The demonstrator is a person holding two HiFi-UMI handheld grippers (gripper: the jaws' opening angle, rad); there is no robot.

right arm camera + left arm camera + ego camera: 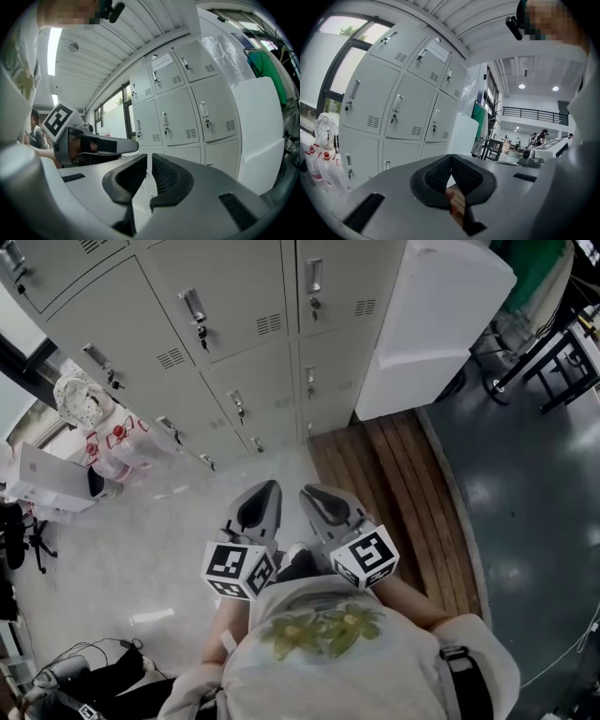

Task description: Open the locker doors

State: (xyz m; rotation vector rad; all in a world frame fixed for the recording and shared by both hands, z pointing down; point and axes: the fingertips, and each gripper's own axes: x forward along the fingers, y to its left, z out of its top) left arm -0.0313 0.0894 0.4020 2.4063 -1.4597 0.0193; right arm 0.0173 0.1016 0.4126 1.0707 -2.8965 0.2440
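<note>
Left grey gripper (pixel 271 487) and right grey gripper (pixel 308 492), both closed and empty, aim at far pale grey metal lockers (pixel 234 343), seemingly ready to reach.

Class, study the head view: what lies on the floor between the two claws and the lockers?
Only bare pale floor separates the left claw and right claw from the lockers, as the head view shows.

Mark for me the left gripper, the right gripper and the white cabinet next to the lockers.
left gripper (pixel 451 158): left gripper view, between its shut jaw tips.
right gripper (pixel 149 157): right gripper view, between its shut jaw tips.
white cabinet (pixel 427 324): head view, on its broad side face.
</note>
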